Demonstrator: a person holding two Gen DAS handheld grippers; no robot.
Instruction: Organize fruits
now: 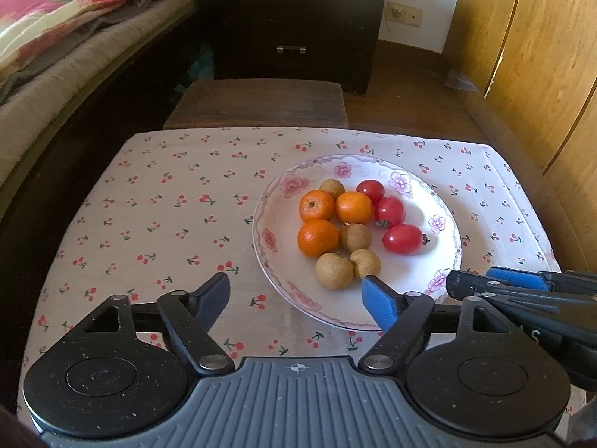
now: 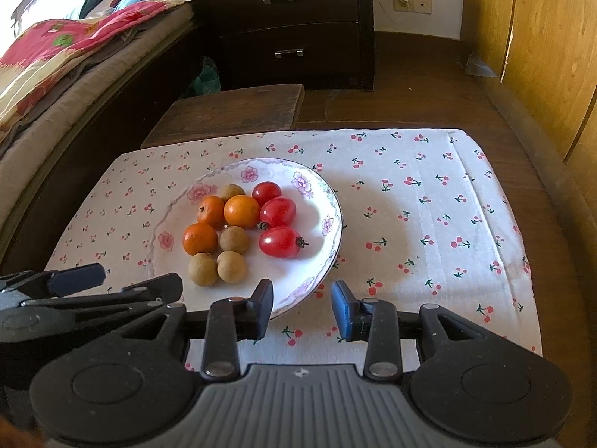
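Through my left wrist view, my left gripper (image 1: 294,298) has its jaws spread wide with nothing between them; one blue pad sits just beside the nearest brown fruit (image 1: 365,262) on the plate (image 1: 446,201). The plate rests on the cherry-print cloth (image 1: 168,205) over the desk and carries three oranges (image 1: 318,238), three red tomatoes (image 1: 402,238) and four brown fruits, each kind roughly clustered, so the sorting looks nearly finished to me. My right gripper (image 1: 496,278) enters from the right edge, mostly cut off.

Through my right wrist view, my right gripper's (image 2: 302,311) jaws stand apart by a modest gap, empty, hovering over the plate's (image 2: 328,201) near rim and the cloth (image 2: 429,205). My left gripper (image 2: 112,280) shows only partly, at lower left. One brown fruit (image 2: 232,190) is half hidden behind the oranges (image 2: 200,238). I cannot name the brown fruits with certainty.
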